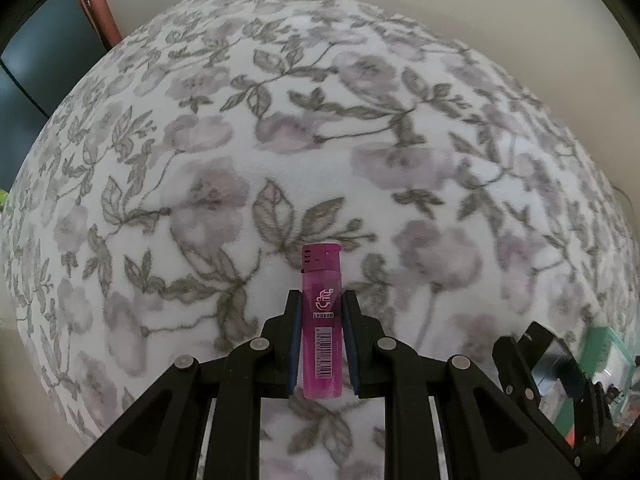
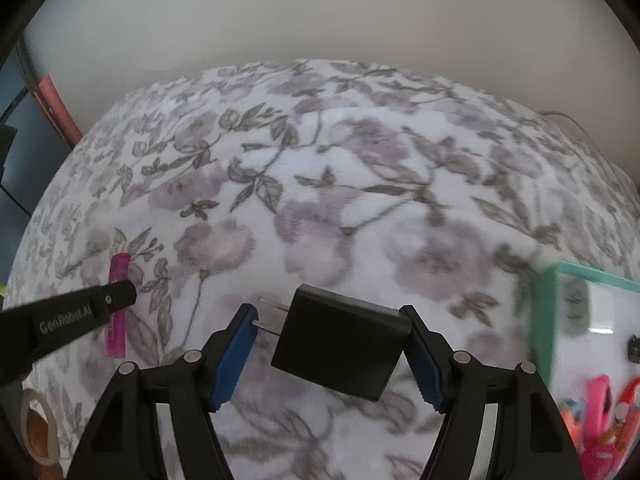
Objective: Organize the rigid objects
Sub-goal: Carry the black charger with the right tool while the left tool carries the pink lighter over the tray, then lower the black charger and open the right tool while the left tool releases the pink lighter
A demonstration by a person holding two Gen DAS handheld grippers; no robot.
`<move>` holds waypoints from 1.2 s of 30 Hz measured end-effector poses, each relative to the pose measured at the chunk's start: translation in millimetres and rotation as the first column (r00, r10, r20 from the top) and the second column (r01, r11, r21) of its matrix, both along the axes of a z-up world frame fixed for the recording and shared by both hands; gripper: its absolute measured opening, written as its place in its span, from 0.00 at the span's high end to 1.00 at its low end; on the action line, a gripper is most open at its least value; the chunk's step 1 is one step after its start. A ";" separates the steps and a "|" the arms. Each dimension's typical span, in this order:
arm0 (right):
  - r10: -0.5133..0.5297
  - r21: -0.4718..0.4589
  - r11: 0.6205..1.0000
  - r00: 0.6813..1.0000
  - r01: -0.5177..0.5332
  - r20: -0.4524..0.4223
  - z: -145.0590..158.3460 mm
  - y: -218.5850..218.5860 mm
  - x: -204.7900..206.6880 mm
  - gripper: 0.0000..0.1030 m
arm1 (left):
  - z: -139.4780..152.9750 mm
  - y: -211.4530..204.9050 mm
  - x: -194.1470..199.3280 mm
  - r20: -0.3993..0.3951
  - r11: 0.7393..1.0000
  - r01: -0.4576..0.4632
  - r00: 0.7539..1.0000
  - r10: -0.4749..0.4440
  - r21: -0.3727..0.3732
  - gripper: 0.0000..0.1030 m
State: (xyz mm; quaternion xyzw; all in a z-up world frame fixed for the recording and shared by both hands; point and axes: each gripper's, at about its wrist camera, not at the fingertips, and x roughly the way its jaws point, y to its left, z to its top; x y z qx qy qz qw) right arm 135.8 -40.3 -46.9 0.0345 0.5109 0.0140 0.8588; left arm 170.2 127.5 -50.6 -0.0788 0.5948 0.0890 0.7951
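A pink see-through lighter (image 1: 322, 320) stands lengthwise between the fingers of my left gripper (image 1: 322, 312), which is shut on it above the floral cloth. The lighter also shows in the right wrist view (image 2: 117, 304), behind a black finger (image 2: 80, 312) of the left gripper. My right gripper (image 2: 330, 334) is shut on a black plug adapter (image 2: 340, 344), tilted, with its metal prongs (image 2: 272, 316) against the left blue pad. The adapter hangs a little above the cloth.
A clear box with a teal rim (image 2: 568, 276) stands at the right and holds pink and orange items (image 2: 600, 412); it also shows in the left wrist view (image 1: 604, 344). A tape roll (image 2: 38, 428) lies at the lower left. The floral tablecloth (image 1: 280, 160) covers the round table.
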 end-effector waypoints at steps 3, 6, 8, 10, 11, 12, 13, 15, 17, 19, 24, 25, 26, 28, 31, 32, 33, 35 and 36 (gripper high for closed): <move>-0.026 0.009 1.000 1.000 0.026 0.013 13.9 -14.7 -13.1 0.28 | 20.0 -15.3 -9.9 0.030 1.000 0.012 0.999 -0.012 0.004 0.80; -0.056 0.019 0.998 0.998 0.056 0.029 29.1 -32.2 -27.9 0.28 | 42.2 -35.3 -20.5 0.068 0.999 0.040 0.997 -0.041 0.019 0.80; -0.076 0.026 0.997 0.996 0.075 0.041 39.0 -45.7 -38.5 0.28 | 55.9 -53.4 -29.7 0.096 0.998 0.068 0.993 -0.069 0.013 0.80; -0.102 0.021 0.995 0.993 0.101 0.052 48.3 -62.0 -51.3 0.28 | 67.1 -61.9 -34.5 0.115 0.995 0.100 0.988 -0.100 0.008 0.80; -0.116 0.018 0.993 0.992 0.115 0.056 51.4 -69.4 -56.5 0.28 | 72.7 -74.1 -38.3 0.124 0.992 0.128 0.984 -0.127 -0.002 0.80; -0.137 0.017 0.991 0.989 0.136 0.061 55.1 -81.0 -64.2 0.28 | 77.3 -82.4 -43.0 0.131 0.988 0.150 0.980 -0.147 -0.015 0.80; -0.156 0.018 0.988 0.986 0.156 0.061 57.9 -92.4 -69.4 0.28 | 80.8 -92.8 -46.2 0.137 0.983 0.180 0.975 -0.175 -0.029 0.80; -0.197 0.015 0.980 0.979 0.196 0.062 60.5 -111.1 -80.5 0.28 | 88.3 -124.7 -56.8 0.150 0.966 0.254 0.958 -0.245 -0.043 0.80; -0.241 0.006 0.970 0.968 0.241 0.067 63.7 -135.8 -93.5 0.28 | 91.5 -152.3 -66.4 0.158 0.946 0.318 0.939 -0.305 -0.064 0.80; -0.277 0.006 0.961 0.958 0.277 0.069 64.1 -158.4 -105.6 0.28 | 92.6 -174.2 -73.4 0.163 0.928 0.366 0.922 -0.350 -0.076 0.80; -0.385 0.010 0.923 0.921 0.385 0.051 57.4 -216.3 -133.1 0.28 | 84.7 -235.9 -89.6 0.167 0.879 0.471 0.875 -0.455 -0.077 0.80; -0.406 0.012 0.914 0.913 0.406 0.043 55.4 -227.4 -137.8 0.28 | 81.5 -244.7 -91.7 0.163 0.871 0.482 0.870 -0.465 -0.089 0.80; -0.424 0.018 0.906 0.905 0.424 0.036 52.6 -236.5 -141.4 0.28 | 77.8 -253.7 -93.7 0.161 0.864 0.493 0.865 -0.476 -0.097 0.80; -0.452 0.028 0.892 0.892 0.451 0.021 46.6 -253.1 -148.3 0.28 | 70.7 -267.1 -96.9 0.157 0.853 0.513 0.854 -0.496 -0.097 0.80; -0.465 0.032 0.885 0.885 0.465 -0.002 39.9 -265.9 -155.7 0.28 | 56.4 -283.8 -100.1 0.134 0.840 0.533 0.844 -0.520 -0.099 0.80; -0.463 0.032 0.886 0.886 0.463 -0.006 38.2 -267.0 -156.4 0.28 | 51.3 -288.1 -101.2 0.127 0.837 0.536 0.843 -0.523 -0.110 0.80; -0.457 0.024 0.889 0.890 0.457 -0.008 37.0 -266.7 -156.8 0.28 | 47.8 -291.2 -101.6 0.121 0.834 0.539 0.842 -0.526 -0.118 0.80; -0.442 0.006 0.897 0.897 0.442 -0.003 36.0 -263.5 -156.5 0.28 | 40.5 -293.5 -102.7 0.110 0.832 0.540 0.841 -0.529 -0.130 0.80; -0.433 -0.001 0.901 0.901 0.433 0.001 36.7 -260.6 -156.9 0.28 | 38.4 -293.6 -104.0 0.108 0.830 0.541 0.841 -0.530 -0.135 0.80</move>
